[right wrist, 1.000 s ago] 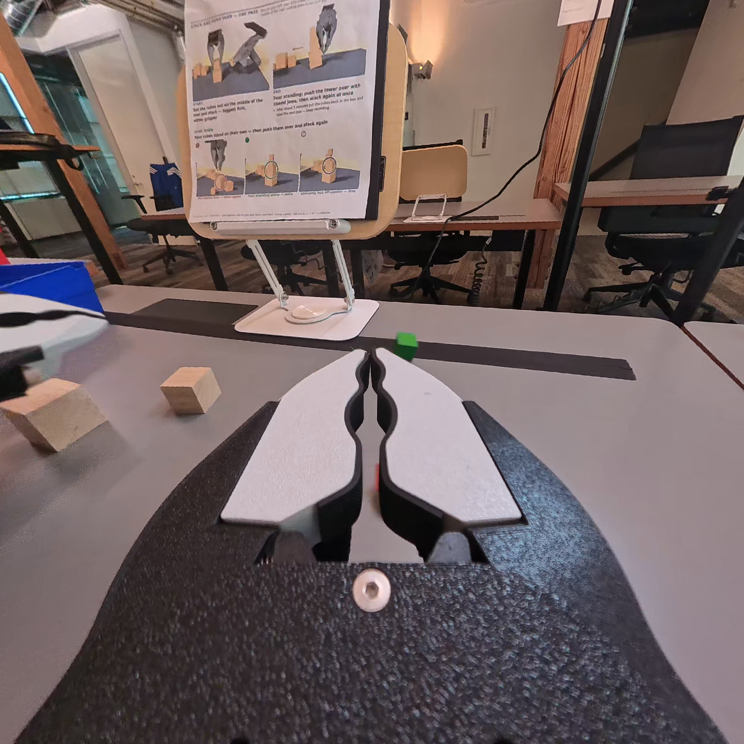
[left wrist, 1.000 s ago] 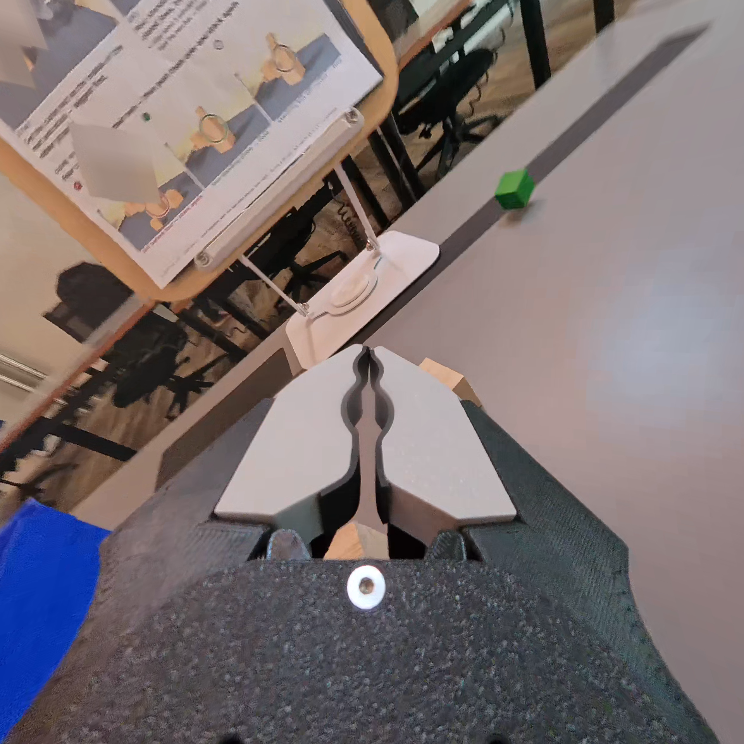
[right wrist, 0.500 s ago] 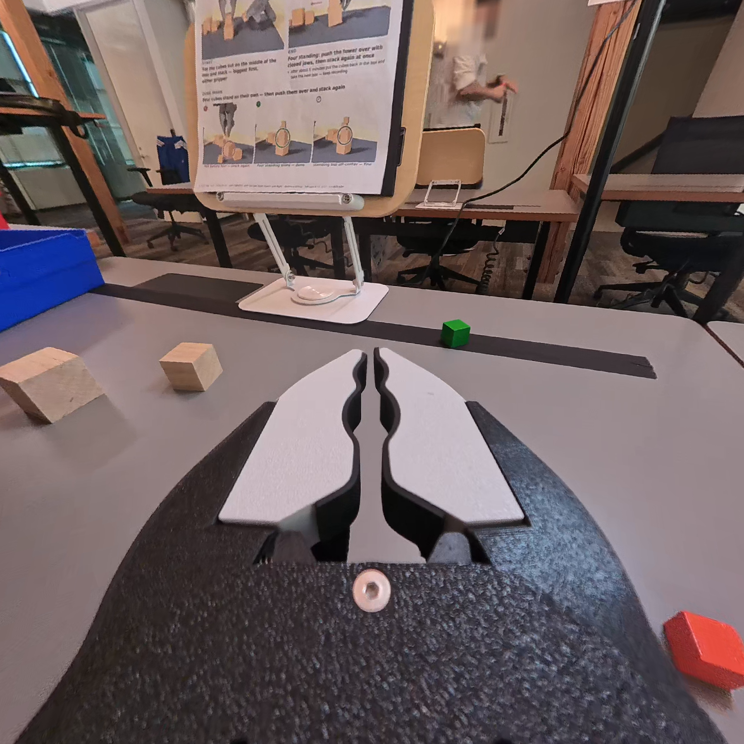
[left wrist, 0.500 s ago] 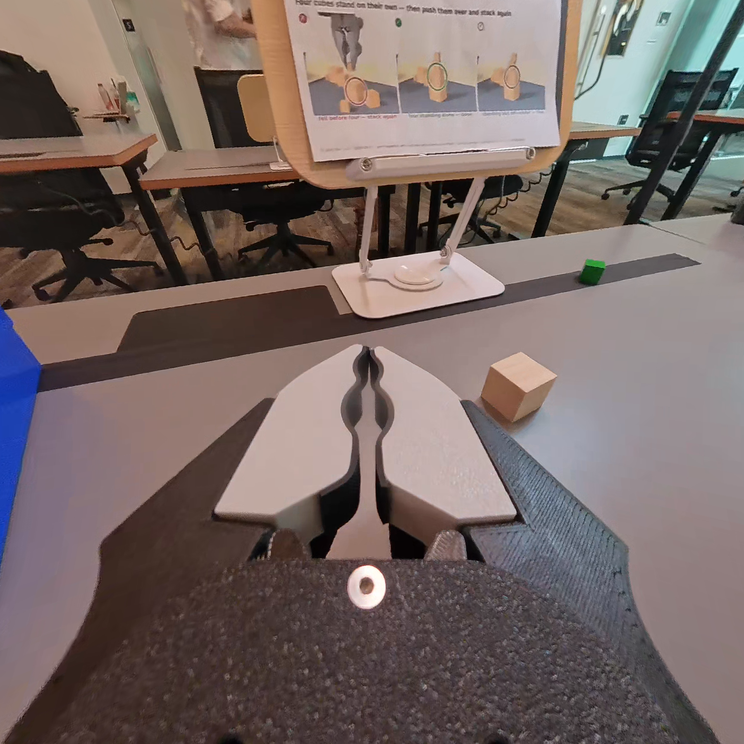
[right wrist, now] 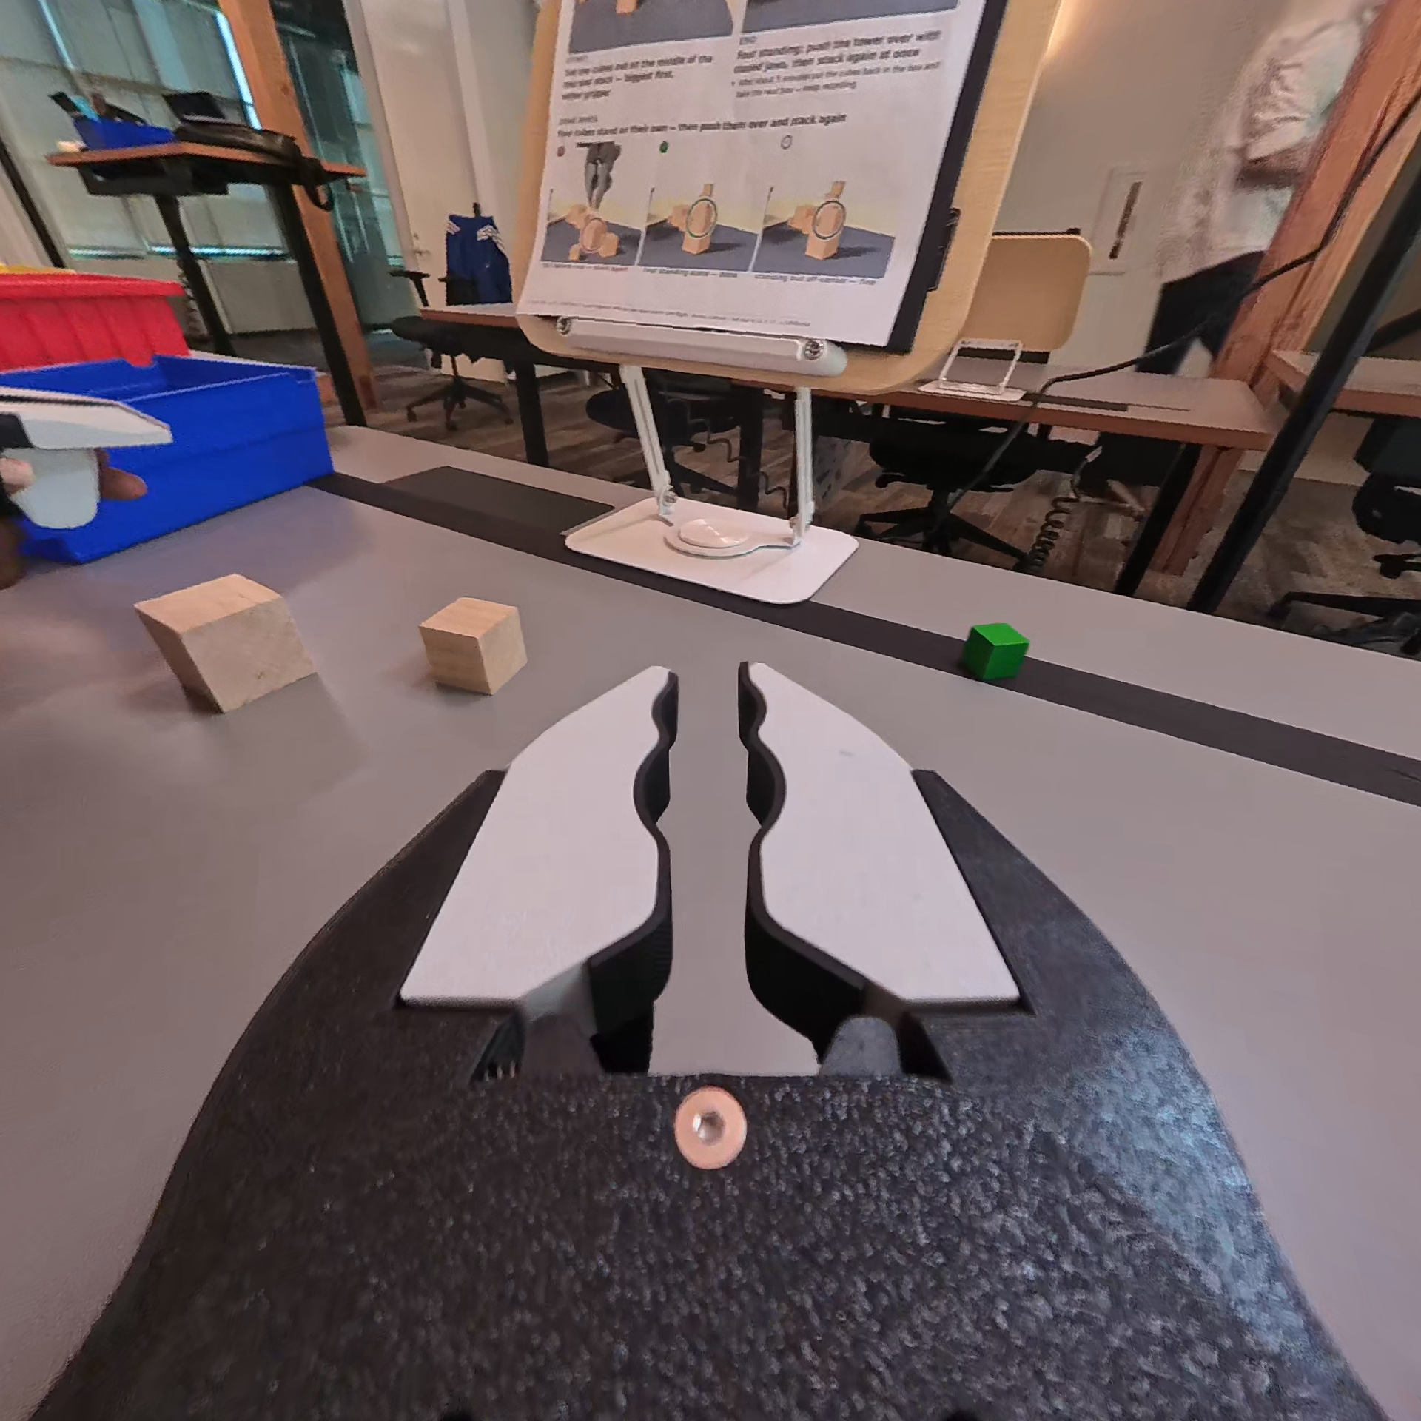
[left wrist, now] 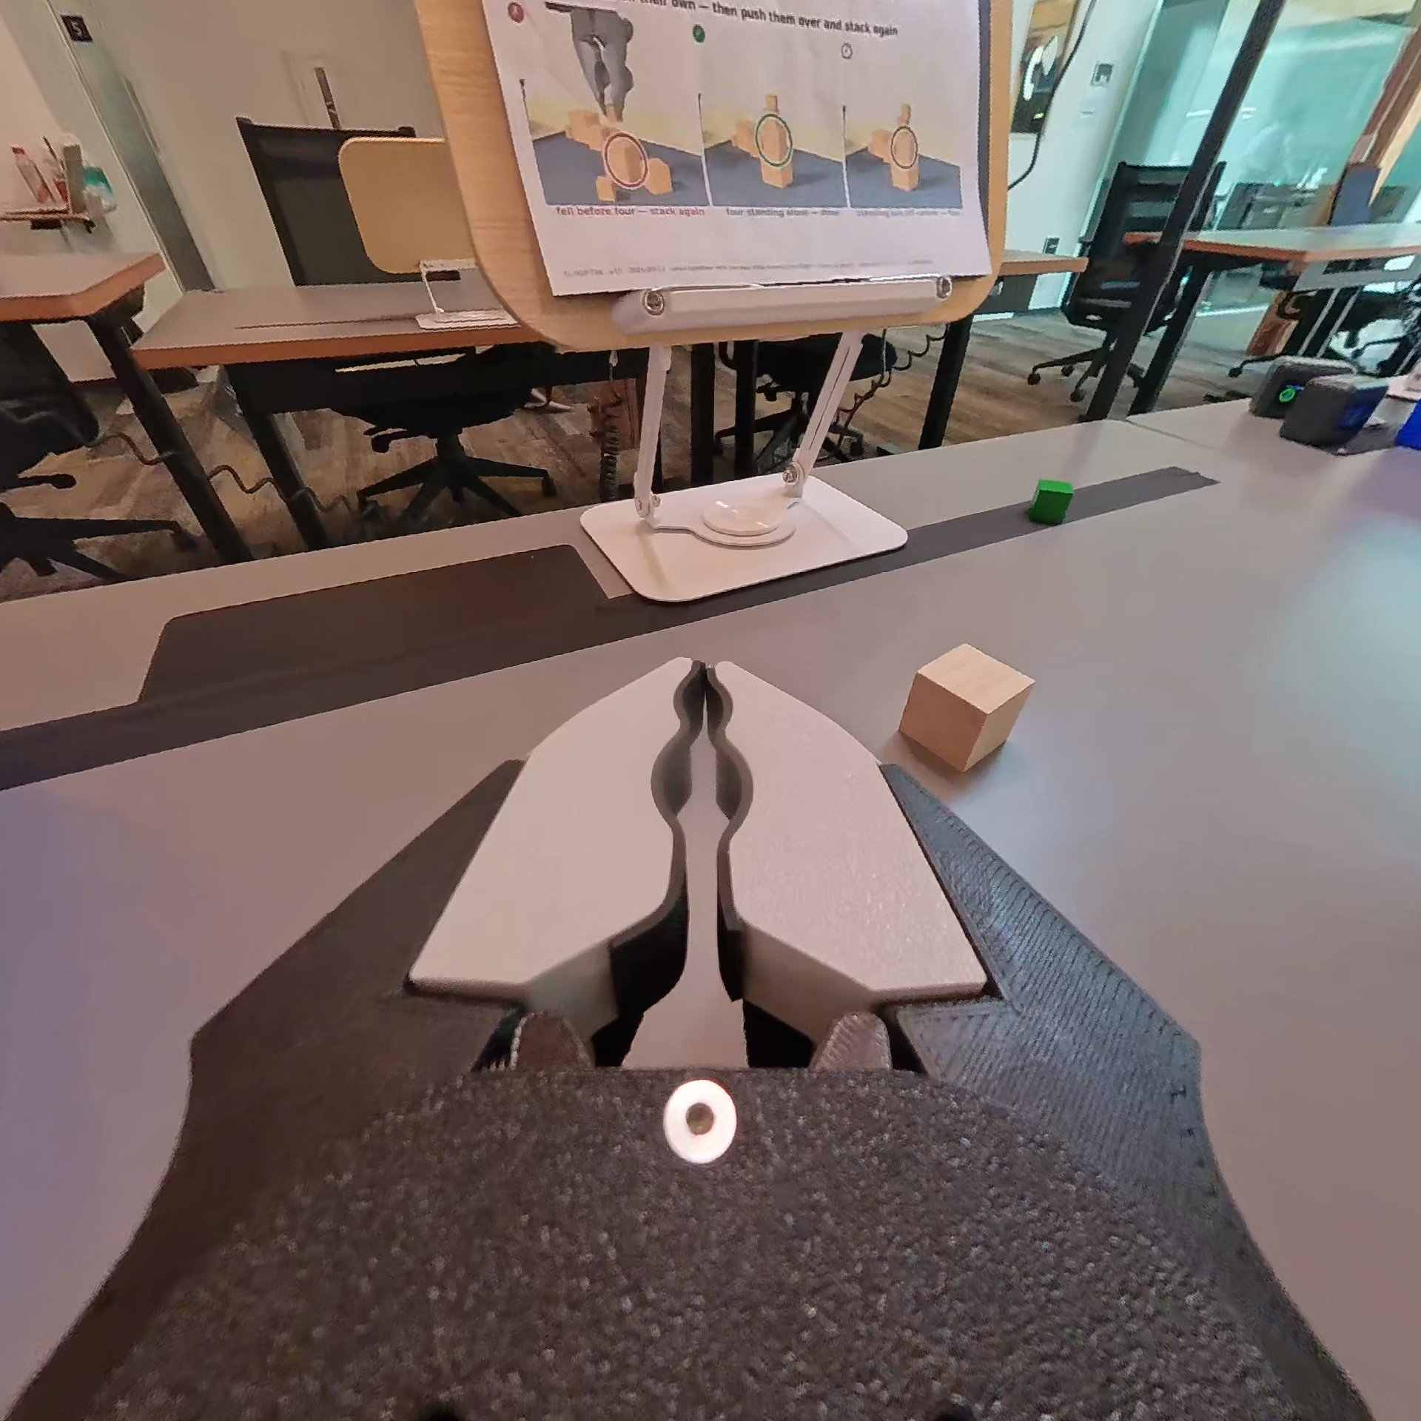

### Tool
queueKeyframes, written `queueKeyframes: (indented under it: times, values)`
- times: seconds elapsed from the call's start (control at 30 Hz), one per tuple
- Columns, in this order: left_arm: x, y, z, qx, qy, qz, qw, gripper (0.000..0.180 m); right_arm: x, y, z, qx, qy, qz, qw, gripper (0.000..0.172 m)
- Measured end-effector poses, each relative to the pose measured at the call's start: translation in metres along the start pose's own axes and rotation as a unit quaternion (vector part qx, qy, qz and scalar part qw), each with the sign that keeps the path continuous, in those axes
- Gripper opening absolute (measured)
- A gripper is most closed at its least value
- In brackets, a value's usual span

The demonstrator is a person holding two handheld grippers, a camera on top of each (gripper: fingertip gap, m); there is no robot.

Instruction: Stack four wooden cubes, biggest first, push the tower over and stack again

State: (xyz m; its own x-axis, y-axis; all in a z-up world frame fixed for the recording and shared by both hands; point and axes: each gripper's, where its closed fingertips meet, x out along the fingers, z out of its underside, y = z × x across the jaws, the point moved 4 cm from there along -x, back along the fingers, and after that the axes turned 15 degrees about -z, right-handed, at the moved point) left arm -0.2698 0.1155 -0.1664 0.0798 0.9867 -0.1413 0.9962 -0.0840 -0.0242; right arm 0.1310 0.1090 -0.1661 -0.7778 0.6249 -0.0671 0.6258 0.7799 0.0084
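1. The left gripper (left wrist: 703, 670) hangs over the grey table (left wrist: 1153, 846), its two fingertips pressed together with nothing between them.
2. Nearest to it, just to its right and not touching, a small wooden cube (left wrist: 965, 715) sits on the table.
3. The right gripper (right wrist: 707, 673) is slightly spread, with only bare table showing in the gap. It holds nothing.
4. Ahead and to its left lie the small wooden cube (right wrist: 474, 644) and, farther left, a larger wooden cube (right wrist: 227, 640), standing apart from each other.
5. To the right, a little green cube (right wrist: 996, 650) rests on a dark strip (right wrist: 1153, 696) that crosses the table.
6. Beyond stand a white document stand (right wrist: 711, 550) bearing a printed sheet, and a blue bin (right wrist: 215, 430) at far left.
7. The cubes look rigid, light and flat-sided, so they would likely grip best across two opposite faces. The bare wood probably slips little.
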Motion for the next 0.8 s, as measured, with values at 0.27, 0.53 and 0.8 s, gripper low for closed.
queueKeyframes:
  times: [0.27, 0.53, 0.8]
  values:
    - [-0.003, 0.006, 0.017, 0.049, -0.031, 0.084, 0.995, 0.009, 0.018, -0.024, 0.008, -0.024, -0.034, -0.068, 0.997, 0.034]
    - [-0.010, 0.013, 0.021, 0.079, -0.033, 0.129, 0.988, 0.029, 0.030, -0.042, 0.014, -0.020, -0.054, -0.130, 0.990, 0.051]
    - [-0.014, 0.022, 0.029, 0.098, -0.052, 0.170, 0.979, 0.041, 0.083, -0.099, 0.021, -0.048, -0.119, -0.248, 0.960, 0.068]
